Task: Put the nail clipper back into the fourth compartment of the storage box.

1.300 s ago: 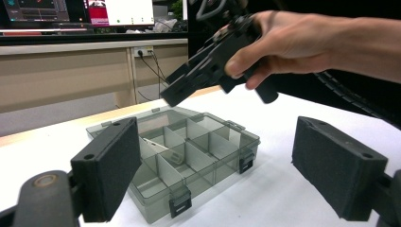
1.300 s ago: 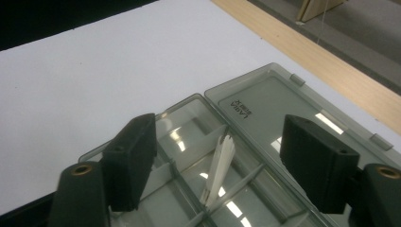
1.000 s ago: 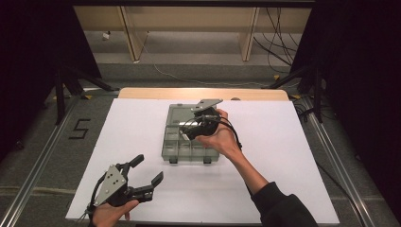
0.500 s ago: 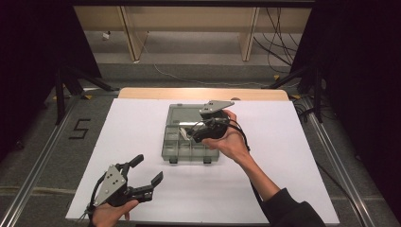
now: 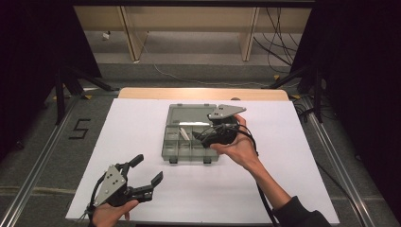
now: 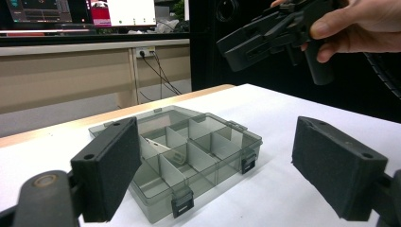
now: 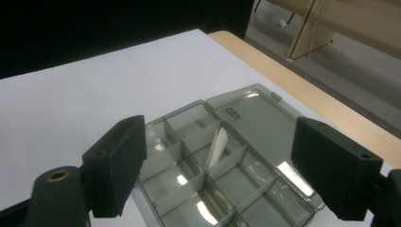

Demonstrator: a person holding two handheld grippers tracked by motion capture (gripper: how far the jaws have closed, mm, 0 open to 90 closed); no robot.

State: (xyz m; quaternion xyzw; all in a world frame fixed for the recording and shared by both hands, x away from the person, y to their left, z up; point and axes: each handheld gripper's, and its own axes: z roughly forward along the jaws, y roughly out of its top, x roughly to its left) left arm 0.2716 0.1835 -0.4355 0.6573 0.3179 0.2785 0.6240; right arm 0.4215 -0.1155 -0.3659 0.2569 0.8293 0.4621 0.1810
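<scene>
**Open compartment box on white worktop, two hand-held grippers, both empty**

Worktop (image 5: 142,142): white sheet over a wooden top, whose far edge shows as a bare strip in the high view. The left gripper view adds a lit screen and a wall socket beyond that edge; the right gripper view adds pale furniture legs on the floor past it.

Compartment box (image 5: 187,135): smoky clear plastic, at the worktop's middle, lid laid back flat on the far side. The high view gives its place; the left gripper view shows its two dark front latches hanging loose; the right gripper view looks down into the divided cells.

White slip (image 7: 216,146): narrow, pale, leaning tilted in one of the middle cells. What it is cannot be told.

Right hand-held gripper (image 5: 201,137): held in the right hand (image 5: 239,146) above the box's right half, grey plate on top, jaws pointing left and down toward the cells. Jaws spread wide, just been opening, nothing between them.

Left hand-held gripper (image 5: 147,170): gripped low at the near left corner of the worktop, well apart from the box, aimed toward it. Jaws spread wide, nothing between them.
</scene>
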